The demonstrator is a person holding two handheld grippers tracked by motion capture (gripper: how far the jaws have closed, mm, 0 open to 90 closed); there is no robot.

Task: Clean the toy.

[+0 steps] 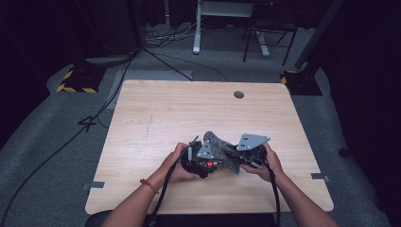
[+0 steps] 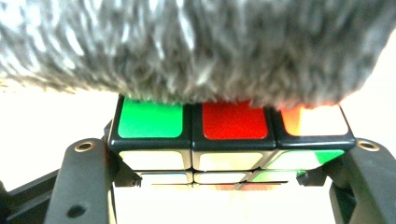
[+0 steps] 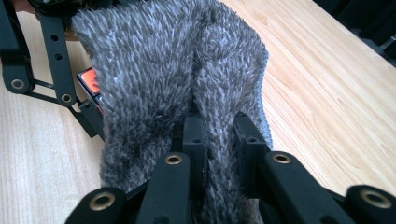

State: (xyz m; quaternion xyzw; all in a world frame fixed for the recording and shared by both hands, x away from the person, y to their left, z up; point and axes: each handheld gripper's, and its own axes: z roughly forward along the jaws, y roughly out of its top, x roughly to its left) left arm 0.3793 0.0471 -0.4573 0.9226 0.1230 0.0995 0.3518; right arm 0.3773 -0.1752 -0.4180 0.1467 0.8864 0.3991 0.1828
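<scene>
A colour-stickered puzzle cube (image 2: 229,140) sits squeezed between the two black jaws of my left gripper (image 2: 229,161), showing green, red and orange-white squares on top. A grey fuzzy cloth (image 2: 196,46) lies over the cube's far part and hides it. My right gripper (image 3: 218,128) is shut on a raised fold of the same cloth (image 3: 163,79). From above, both grippers meet near the table's front middle: the left gripper (image 1: 204,163) with the cube (image 1: 210,163), the right gripper (image 1: 236,157) beside it, the cloth (image 1: 218,145) draped between them.
The light wooden table (image 1: 189,109) has a round cable hole (image 1: 239,94) at the back right. Beyond it, cables trail across the grey floor, a yellow-and-black striped stand base (image 1: 75,82) sits at the left, and furniture legs (image 1: 196,33) stand at the back.
</scene>
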